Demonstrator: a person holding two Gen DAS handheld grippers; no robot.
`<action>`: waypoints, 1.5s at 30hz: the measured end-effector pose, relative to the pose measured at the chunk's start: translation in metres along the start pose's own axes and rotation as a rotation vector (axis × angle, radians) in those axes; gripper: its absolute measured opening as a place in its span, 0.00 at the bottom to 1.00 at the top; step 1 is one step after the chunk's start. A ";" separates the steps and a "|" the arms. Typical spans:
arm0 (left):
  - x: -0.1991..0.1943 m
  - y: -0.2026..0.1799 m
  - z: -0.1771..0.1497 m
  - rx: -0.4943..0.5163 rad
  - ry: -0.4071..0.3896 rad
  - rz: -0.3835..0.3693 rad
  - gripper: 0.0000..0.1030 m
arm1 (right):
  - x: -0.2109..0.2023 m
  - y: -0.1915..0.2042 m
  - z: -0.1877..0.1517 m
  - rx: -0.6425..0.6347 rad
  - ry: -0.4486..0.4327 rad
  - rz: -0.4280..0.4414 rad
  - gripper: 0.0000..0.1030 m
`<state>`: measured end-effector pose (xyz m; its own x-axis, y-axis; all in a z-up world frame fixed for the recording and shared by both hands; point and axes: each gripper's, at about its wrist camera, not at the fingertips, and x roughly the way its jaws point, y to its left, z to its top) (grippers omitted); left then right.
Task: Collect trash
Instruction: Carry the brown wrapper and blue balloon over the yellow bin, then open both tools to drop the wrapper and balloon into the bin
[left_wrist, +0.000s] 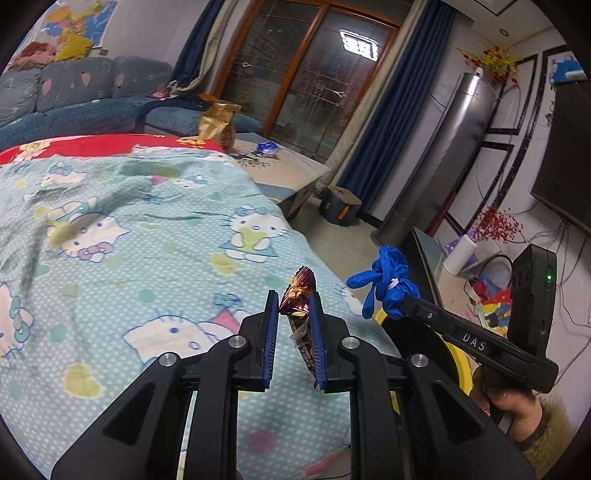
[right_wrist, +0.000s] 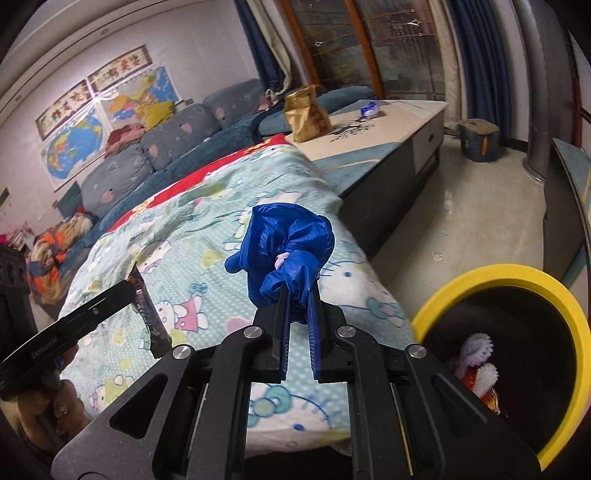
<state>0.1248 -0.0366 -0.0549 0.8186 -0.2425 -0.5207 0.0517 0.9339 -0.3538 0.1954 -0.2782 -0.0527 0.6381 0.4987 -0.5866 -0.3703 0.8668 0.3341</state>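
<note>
Over the cartoon-cat blanket (left_wrist: 129, 229), your left gripper (left_wrist: 293, 299) pinches a brown snack wrapper (left_wrist: 300, 314) at lower centre, while your right gripper (right_wrist: 300, 291) clamps a crumpled blue glove (right_wrist: 286, 243) at centre frame.

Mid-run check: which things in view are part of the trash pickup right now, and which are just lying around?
Part of the job:
- brown snack wrapper, held in the left gripper
- crumpled blue glove, held in the right gripper
- yellow-rimmed bin, already holding trash

Lying about:
- Hello Kitty blanket
- gold paper bag on the low table
- sofa cushions
</note>
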 end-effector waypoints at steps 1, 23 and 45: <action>0.001 -0.003 0.000 0.007 0.001 -0.004 0.16 | -0.003 -0.004 -0.001 0.005 -0.002 -0.006 0.05; 0.026 -0.083 -0.010 0.168 0.042 -0.121 0.15 | -0.056 -0.082 -0.029 0.175 -0.050 -0.161 0.05; 0.058 -0.170 -0.032 0.343 0.090 -0.242 0.12 | -0.083 -0.145 -0.067 0.307 -0.048 -0.300 0.05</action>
<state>0.1455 -0.2180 -0.0501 0.7072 -0.4729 -0.5255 0.4356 0.8770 -0.2030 0.1503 -0.4452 -0.1020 0.7203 0.2179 -0.6585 0.0498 0.9307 0.3624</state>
